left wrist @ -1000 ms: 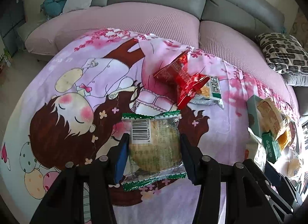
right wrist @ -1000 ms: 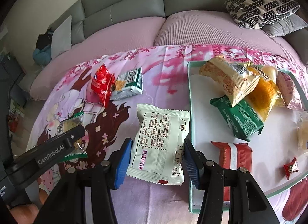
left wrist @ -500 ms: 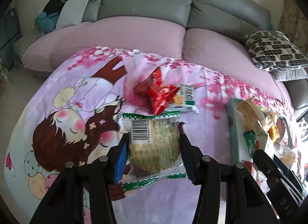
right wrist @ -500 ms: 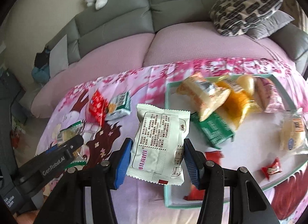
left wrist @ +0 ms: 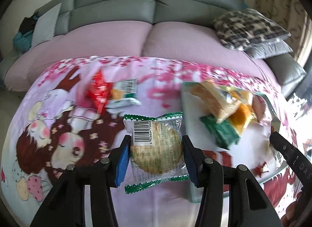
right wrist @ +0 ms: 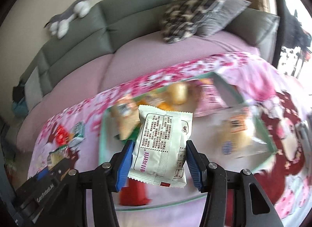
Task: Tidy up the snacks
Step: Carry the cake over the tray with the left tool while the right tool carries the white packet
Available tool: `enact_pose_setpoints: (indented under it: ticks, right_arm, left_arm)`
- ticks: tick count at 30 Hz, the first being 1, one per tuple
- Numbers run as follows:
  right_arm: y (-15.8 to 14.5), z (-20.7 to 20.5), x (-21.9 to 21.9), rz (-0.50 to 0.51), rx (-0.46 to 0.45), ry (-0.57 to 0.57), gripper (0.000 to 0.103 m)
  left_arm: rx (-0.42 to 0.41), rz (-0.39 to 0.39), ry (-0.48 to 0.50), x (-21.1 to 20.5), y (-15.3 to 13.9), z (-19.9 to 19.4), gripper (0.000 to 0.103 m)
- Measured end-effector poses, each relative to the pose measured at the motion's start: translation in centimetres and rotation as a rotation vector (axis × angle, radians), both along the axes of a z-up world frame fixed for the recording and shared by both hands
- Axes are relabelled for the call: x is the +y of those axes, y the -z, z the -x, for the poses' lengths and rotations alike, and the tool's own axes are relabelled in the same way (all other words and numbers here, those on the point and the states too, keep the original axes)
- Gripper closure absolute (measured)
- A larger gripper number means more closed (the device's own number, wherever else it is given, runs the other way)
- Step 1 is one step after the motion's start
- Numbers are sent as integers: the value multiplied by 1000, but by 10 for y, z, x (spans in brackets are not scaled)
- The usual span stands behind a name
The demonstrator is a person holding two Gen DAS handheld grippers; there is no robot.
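My left gripper (left wrist: 156,155) is shut on a clear cookie packet with green ends (left wrist: 155,149), held above the cartoon blanket just left of the mint-rimmed tray (left wrist: 186,113). My right gripper (right wrist: 159,160) is shut on a white snack packet with pink print (right wrist: 161,145), held over the tray (right wrist: 101,137). The tray holds several snacks: yellow and green packets (left wrist: 222,113), a red packet (right wrist: 134,193) and a clear bag of pastries (right wrist: 237,131). A red packet (left wrist: 99,90) and a green-white one (left wrist: 124,92) lie on the blanket left of the tray.
A grey sofa (left wrist: 136,8) with pink seat covers runs behind the blanket. A patterned cushion (left wrist: 247,28) lies at its right end, and a plush toy (right wrist: 68,18) sits on its backrest. The right gripper's black body (left wrist: 292,160) shows at the left view's right edge.
Both grippers have swung to the right with their packets still held. The tray has come toward the centre of both views, and the red and green-white packets have slid left.
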State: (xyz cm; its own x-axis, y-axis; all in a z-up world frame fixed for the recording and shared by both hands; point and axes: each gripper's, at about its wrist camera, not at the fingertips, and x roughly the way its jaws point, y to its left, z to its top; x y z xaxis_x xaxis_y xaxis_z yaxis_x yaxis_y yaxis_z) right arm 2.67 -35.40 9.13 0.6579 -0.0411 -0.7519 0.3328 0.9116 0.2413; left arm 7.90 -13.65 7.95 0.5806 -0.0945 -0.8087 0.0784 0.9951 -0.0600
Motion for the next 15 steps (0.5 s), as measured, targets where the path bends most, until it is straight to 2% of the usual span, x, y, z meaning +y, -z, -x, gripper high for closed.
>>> enact_pose_setpoints:
  ticks: [4, 8, 15]
  right_arm:
    - [4, 8, -26, -2, 12, 51, 47]
    - [8, 11, -34, -12, 20, 53, 47]
    - [13, 6, -33, -31, 24, 35, 47]
  left_arm:
    - [-9, -13, 64, -32, -1, 4, 50]
    - [-11, -22, 137, -64, 2, 7, 50]
    - [-2, -8, 176, -79, 10, 5, 50]
